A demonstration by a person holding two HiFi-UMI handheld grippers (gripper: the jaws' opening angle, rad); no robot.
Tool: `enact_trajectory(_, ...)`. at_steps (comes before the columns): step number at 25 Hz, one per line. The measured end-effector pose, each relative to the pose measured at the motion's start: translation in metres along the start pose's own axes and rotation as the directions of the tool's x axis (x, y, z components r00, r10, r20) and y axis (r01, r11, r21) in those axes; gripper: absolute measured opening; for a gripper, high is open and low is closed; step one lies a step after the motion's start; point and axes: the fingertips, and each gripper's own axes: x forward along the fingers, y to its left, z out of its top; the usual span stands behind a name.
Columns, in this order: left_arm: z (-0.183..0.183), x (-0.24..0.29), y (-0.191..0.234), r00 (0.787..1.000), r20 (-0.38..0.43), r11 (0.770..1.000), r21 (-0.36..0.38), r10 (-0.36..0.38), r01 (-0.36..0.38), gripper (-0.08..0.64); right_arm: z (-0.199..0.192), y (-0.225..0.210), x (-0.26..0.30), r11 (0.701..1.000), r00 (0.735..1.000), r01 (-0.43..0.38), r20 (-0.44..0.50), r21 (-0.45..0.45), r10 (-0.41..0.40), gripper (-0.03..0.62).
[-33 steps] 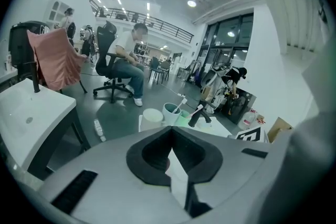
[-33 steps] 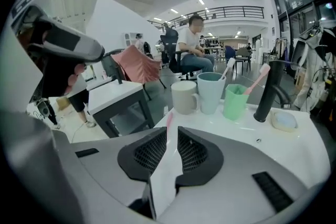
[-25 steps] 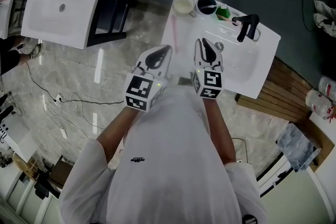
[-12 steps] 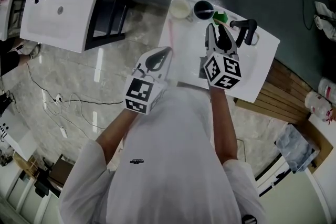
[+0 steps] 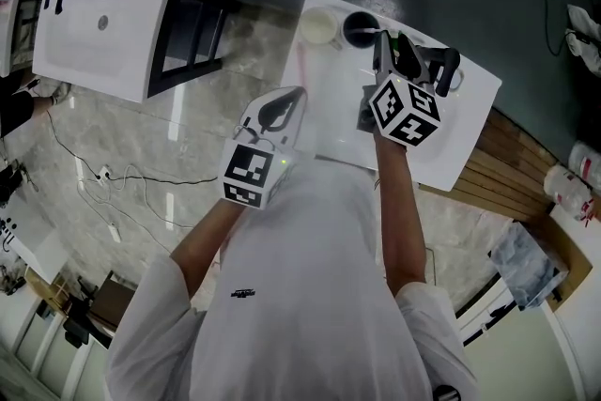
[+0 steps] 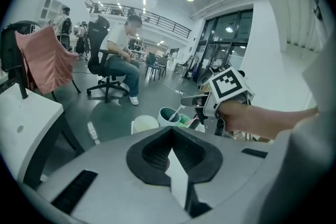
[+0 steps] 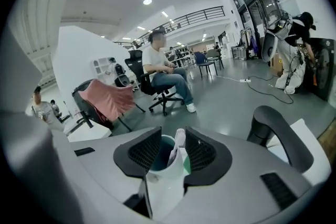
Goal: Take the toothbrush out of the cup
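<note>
Toothbrush [image 7: 179, 145] stands in the cup [image 7: 157, 161] at frame centre, between the right gripper's [image 7: 173, 134] wide jaws, which have just been opening. Left gripper [image 6: 170, 131] jaws are together, empty.

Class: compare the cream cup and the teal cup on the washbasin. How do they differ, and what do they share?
The cream cup is pale; the teal cup is dark inside. The teal cup holds a toothbrush; none shows in the cream cup. The right gripper, whose jaws have just been opening, frames the teal cup's toothbrush without pressing it; the cream cup stands clear of it. Both stand upright, side by side on the washbasin.
</note>
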Motion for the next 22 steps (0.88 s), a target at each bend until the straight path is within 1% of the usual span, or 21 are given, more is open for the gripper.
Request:
enact_trajectory(6,0.005,0.004,0.005,1.000,-0.001,1.000,0.004,0.009,-0.009,0.003,-0.006,-0.006,0.012,0.999,0.998,0.036,-0.045,-0.013,-0.036,0.114)
enact_trajectory(9,0.004,0.004,0.006,1.000,-0.004,1.000,0.004,0.008,-0.008,0.003,-0.005,-0.008,0.015,0.998,0.998,0.049,-0.035,-0.029,-0.050,0.077)
enact_trajectory(10,0.004,0.004,0.006,1.000,-0.005,1.000,0.005,0.006,-0.006,0.003,-0.004,-0.008,0.016,0.998,0.998,0.051,-0.032,-0.034,-0.052,0.034)
enact_trajectory(17,0.006,0.000,0.009,1.000,0.008,1.000,0.010,0.008,-0.008,0.003,0.004,0.007,0.013,0.999,1.000,-0.004,-0.007,-0.051,0.003,0.008)
enact_trajectory(22,0.006,-0.008,0.009,1.000,0.023,1.000,0.011,0.011,-0.011,0.003,0.011,0.018,0.003,0.994,0.999,-0.014,0.033,-0.109,0.018,0.003)
